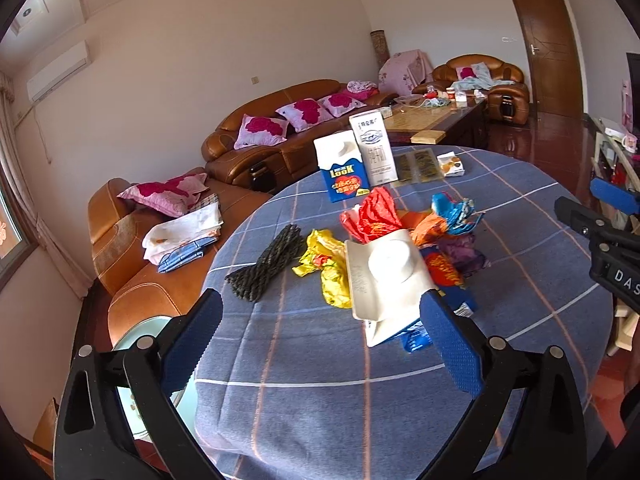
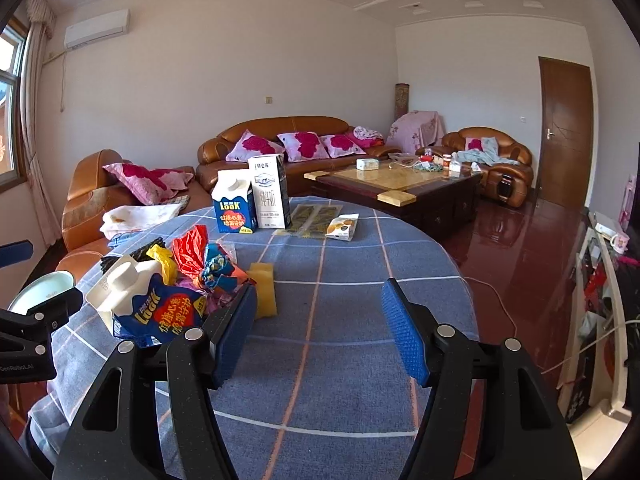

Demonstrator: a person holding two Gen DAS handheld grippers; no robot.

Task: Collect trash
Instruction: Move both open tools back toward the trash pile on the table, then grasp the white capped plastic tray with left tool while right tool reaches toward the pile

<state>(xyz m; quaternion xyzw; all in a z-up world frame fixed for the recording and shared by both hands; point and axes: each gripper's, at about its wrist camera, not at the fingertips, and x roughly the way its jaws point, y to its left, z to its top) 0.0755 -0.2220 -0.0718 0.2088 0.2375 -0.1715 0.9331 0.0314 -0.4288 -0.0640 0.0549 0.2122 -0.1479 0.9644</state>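
With both my claws spread and holding nothing, the trash waits in a heap at the centre of the left-wrist frame. My left claw (image 1: 320,344) gapes at the bottom of that view, its right pad just at the crushed carton (image 1: 394,280), which I judge is lying on its side. My right claw (image 2: 320,328) stands released at the bottom of its own frame, only tablecloth (image 2: 340,380) between its pads and the heap off to its left.

The risks, as I judge them: the wrappers (image 1: 376,216) are thin, crinkled foil and plastic in red, yellow, orange and blue, tangled together, so a pinch on one may drag or scatter the rest. The flattened carton is waxed card with a round white cap, smooth and springy; pressed on its slope it could squirt out of ribbed pads. The cloth is soft checked fabric with loose folds; a low grab could snag it and tug down the two upright cartons (image 1: 356,160) in the upper middle. The sponge (image 2: 264,288), a yellow block just beside my right claw's left pad, would squash and give little purchase. The cord (image 1: 266,262), a dark braided coil left of the heap, may uncoil if lifted by one strand. A pale dish (image 1: 140,336) shows past the table's lower left edge; whether it is the bin, I cannot tell.
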